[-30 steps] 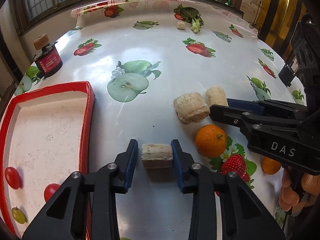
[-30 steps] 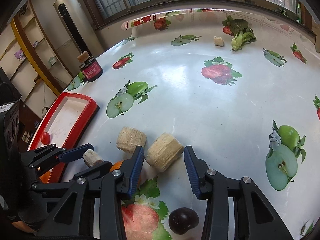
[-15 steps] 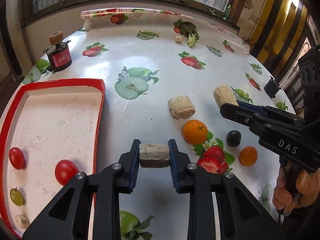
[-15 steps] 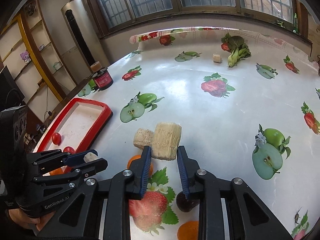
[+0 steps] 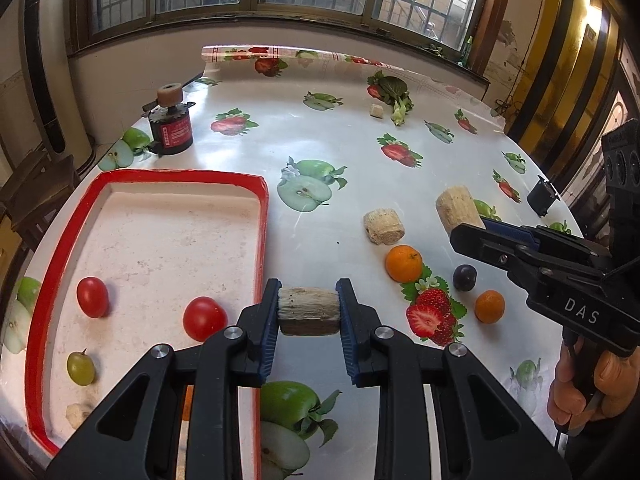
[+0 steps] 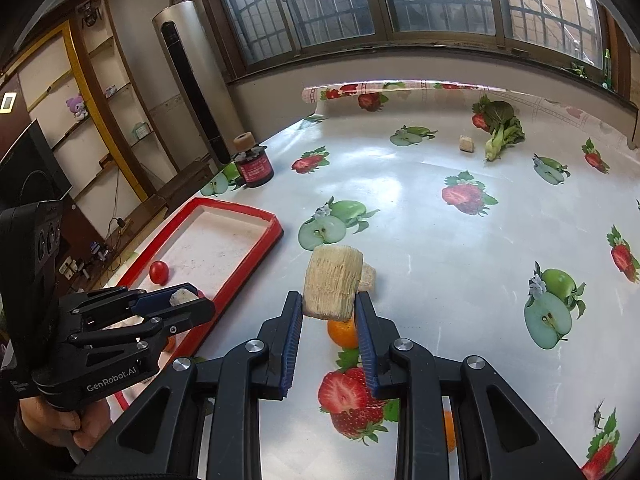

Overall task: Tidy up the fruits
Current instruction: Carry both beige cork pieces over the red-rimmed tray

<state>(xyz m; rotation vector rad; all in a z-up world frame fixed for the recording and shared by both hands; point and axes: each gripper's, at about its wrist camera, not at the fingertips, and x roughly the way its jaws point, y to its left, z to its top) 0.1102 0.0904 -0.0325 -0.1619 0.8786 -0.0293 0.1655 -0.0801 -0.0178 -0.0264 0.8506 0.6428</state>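
Note:
My left gripper (image 5: 308,312) is shut on a small pale corn-cob chunk (image 5: 308,311) and holds it above the table, beside the red-rimmed tray (image 5: 264,216). My right gripper (image 6: 328,312) is shut on a larger corn-cob chunk (image 6: 332,282), lifted off the table; it also shows in the left wrist view (image 5: 456,210). A third chunk (image 5: 383,226) lies on the table. The tray holds two red tomatoes (image 5: 205,318), a green grape (image 5: 81,367) and a pale piece (image 5: 76,414). Two oranges (image 5: 404,263), (image 5: 489,306) and a dark plum (image 5: 465,277) lie on the table.
A dark jar with a cork lid (image 5: 171,128) stands behind the tray. A leafy green vegetable (image 5: 396,96) and a small pale cube (image 5: 376,111) lie at the far end. A small black box (image 5: 542,198) sits at the table's right edge.
Both grippers closed on their corn chunks and lifted them off the table. The left gripper has drawn back toward the tray's near right side.

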